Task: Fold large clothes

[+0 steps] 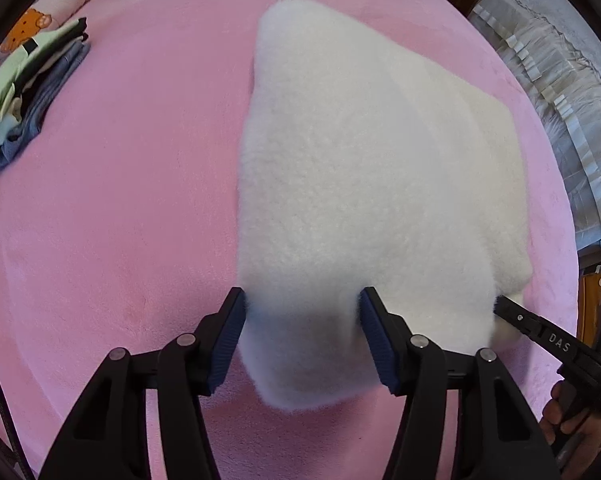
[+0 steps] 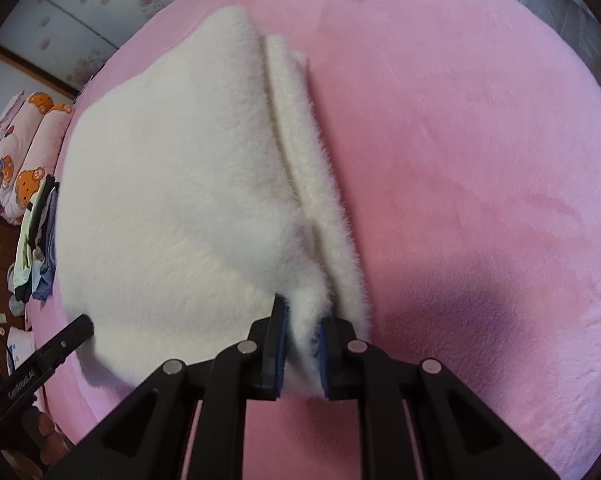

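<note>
Right gripper point(image 2: 302, 350) is clamped on the fleece point(image 2: 172, 184); left gripper point(image 1: 302, 336) straddles its near corner, pads touching but grip uncertain, so it should be closed firmly before lifting.

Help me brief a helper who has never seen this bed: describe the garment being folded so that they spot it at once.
Start from the pink blanket covering the bed. On it, away from the pillows, lies a fluffy white fleece garment, its near edge pinched by the left gripper and right gripper. Unlike the thin green and blue clothes stacked by the bear-print pillows, it is thick, woolly and plain white.
</note>
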`<move>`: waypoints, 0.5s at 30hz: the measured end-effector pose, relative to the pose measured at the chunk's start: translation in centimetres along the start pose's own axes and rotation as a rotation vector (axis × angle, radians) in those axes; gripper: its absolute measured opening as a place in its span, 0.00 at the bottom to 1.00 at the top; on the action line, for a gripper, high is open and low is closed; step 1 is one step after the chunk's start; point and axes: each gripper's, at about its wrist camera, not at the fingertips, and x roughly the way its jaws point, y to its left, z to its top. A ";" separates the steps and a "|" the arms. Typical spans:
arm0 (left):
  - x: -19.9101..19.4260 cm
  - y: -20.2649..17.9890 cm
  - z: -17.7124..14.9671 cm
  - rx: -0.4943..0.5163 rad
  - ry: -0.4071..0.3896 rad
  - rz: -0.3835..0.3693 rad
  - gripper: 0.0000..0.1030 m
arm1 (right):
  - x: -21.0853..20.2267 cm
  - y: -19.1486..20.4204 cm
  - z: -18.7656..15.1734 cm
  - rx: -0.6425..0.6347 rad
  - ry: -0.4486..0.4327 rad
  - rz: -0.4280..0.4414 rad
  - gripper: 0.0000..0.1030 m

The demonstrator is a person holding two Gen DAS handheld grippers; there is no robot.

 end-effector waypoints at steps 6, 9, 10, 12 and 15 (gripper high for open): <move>-4.4 -2.5 0.0 0.109 -0.116 0.027 0.10 | -6.7 3.4 -0.9 -0.217 -0.184 -0.008 0.12; -5.4 -3.6 0.6 0.143 -0.100 -0.115 0.10 | -8.9 5.6 -1.2 -0.335 -0.239 0.122 0.12; -5.3 -4.1 0.7 0.152 -0.073 -0.142 0.10 | -8.7 6.3 -1.1 -0.359 -0.217 0.179 0.12; -4.0 -5.3 1.2 0.165 -0.021 -0.138 0.09 | -7.0 7.4 -0.9 -0.366 -0.149 0.230 0.06; -2.0 -6.4 2.2 0.173 0.011 -0.080 0.09 | -3.4 8.3 -0.5 -0.335 -0.072 0.275 0.01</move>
